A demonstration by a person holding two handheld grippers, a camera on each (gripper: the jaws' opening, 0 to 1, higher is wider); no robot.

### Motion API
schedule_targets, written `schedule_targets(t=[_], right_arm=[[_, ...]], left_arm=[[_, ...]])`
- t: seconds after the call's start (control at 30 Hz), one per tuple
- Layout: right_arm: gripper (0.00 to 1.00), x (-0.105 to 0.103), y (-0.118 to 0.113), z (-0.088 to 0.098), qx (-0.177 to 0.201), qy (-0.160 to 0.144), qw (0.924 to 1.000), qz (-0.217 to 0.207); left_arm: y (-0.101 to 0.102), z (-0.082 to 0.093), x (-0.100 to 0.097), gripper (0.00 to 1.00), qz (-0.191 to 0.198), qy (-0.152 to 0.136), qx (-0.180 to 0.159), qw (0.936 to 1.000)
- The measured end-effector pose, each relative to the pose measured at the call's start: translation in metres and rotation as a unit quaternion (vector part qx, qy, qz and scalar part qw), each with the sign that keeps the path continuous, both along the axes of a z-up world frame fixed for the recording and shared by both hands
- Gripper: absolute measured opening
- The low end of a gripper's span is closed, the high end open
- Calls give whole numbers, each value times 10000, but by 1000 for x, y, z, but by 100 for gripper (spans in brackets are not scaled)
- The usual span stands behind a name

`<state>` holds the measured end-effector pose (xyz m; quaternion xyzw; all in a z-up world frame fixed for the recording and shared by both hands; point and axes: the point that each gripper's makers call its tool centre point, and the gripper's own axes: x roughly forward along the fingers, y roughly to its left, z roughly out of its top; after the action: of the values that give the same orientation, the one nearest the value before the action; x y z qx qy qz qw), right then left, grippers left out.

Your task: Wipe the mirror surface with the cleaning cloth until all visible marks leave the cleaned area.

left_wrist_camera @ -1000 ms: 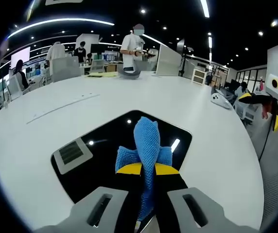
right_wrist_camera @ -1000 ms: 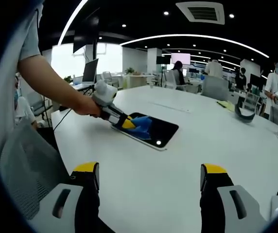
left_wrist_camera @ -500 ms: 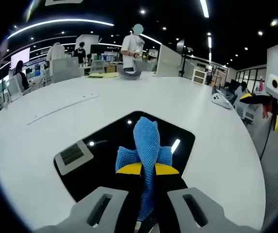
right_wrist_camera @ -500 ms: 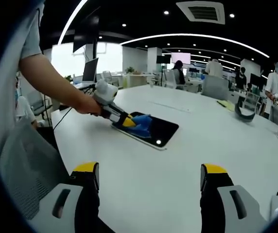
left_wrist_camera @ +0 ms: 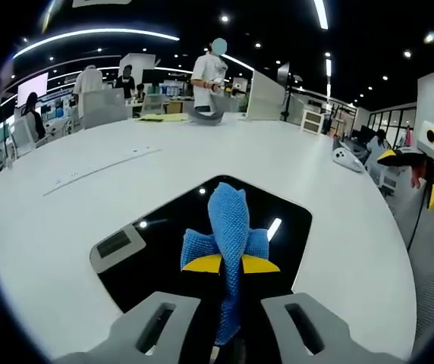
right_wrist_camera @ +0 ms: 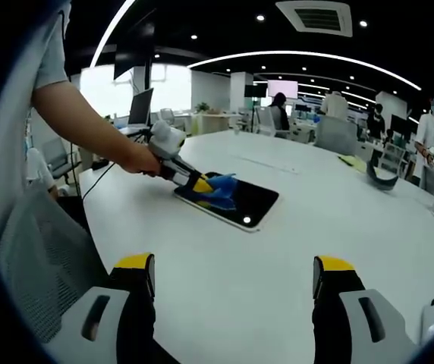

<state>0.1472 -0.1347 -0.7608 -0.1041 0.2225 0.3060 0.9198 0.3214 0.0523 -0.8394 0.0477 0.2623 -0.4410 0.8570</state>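
A dark mirror (left_wrist_camera: 164,235) lies flat on the white table (left_wrist_camera: 73,205) and reflects ceiling lights. My left gripper (left_wrist_camera: 231,265) is shut on a blue cleaning cloth (left_wrist_camera: 228,224), whose free end rests on the mirror near its middle. In the right gripper view the mirror (right_wrist_camera: 251,202) lies further off on the table, with the left gripper (right_wrist_camera: 202,184) and the blue cloth (right_wrist_camera: 220,189) on its left part, held by a person's arm. My right gripper (right_wrist_camera: 232,277) hangs open above the bare table, well short of the mirror.
A grey rectangle (left_wrist_camera: 117,245) shows on the mirror's left part. A white device (left_wrist_camera: 346,157) lies at the table's right edge. A grey curved object (right_wrist_camera: 382,180) and yellow papers (right_wrist_camera: 351,162) sit far across. People stand beyond the table, and office chairs (right_wrist_camera: 35,250) are near.
The left gripper with the cloth has slid a little across the mirror, so the mirror and the grey rectangle have shifted in its view. The right gripper has stayed still and open.
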Motion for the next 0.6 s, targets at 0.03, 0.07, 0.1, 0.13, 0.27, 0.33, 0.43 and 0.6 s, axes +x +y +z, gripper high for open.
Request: schedule_targets(t=[0.03,0.07,0.1,0.13,0.27,0.33,0.43,0.6], right_arm=[[85,0,0,0,0,1,10000,-4],[85,1,-1,0,-3,0,10000,-8],[85,1,-1,0,1,-2,10000,-9],[85,1,-1,0,4,-3,10000,-9],[85,1,-2,-1,-75,-18,10000,-3],[85,1,-1,-1,-59,-26,10000,4],[85,1,-1,0,-62,-40,10000,-10],[85,1,-1,0,-55,-26,10000,-15]], left_arm=[[1,0,2,5,4,0,-4,10000],[1,0,3,5,11,-1,-7,10000],[1,0,4,5,25,-1,-9,10000],[2,0,5,5,30,-6,-5,10000],[3,1,7,5,70,-20,-9,10000],[3,1,9,5,80,-24,-17,10000],[4,1,10,5,91,-29,-16,10000],[5,1,14,5,141,-32,-17,9999]])
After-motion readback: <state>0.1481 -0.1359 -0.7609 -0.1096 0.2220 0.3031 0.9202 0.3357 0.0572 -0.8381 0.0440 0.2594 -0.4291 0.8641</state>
